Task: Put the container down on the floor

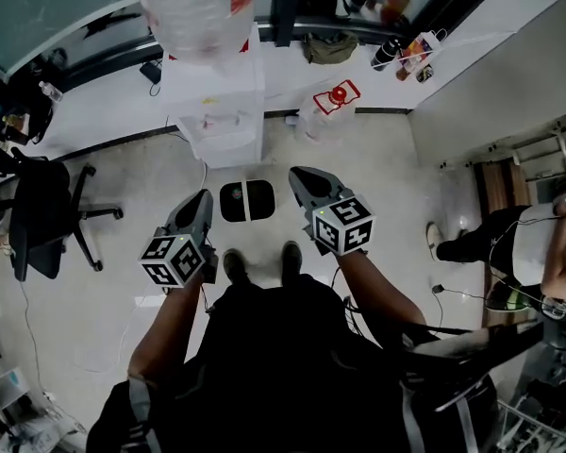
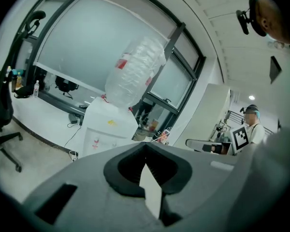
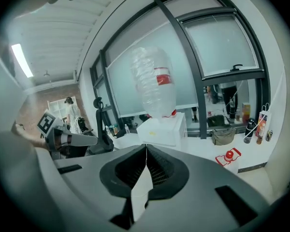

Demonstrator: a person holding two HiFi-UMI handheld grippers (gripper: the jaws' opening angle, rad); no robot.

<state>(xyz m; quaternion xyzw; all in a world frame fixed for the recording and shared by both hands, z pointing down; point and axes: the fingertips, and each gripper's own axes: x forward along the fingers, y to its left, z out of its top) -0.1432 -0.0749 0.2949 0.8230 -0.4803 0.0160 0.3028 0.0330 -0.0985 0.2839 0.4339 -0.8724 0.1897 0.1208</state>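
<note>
Two grippers are out in front of the person: the left gripper (image 1: 201, 199) at the middle left of the head view and the right gripper (image 1: 298, 174) just right of the middle. Both have their jaws shut tight with nothing between them. The container looks to be the big clear bottle (image 1: 196, 8) at the top of the frame, standing upside down on the white water cooler (image 1: 212, 102), well apart from both grippers. I think the job has not really begun, as nothing is held yet. Next the person likely needs to step closer, open both jaws, take the bottle from each side, lift it off and lower it to the floor (image 1: 377, 168)
</note>
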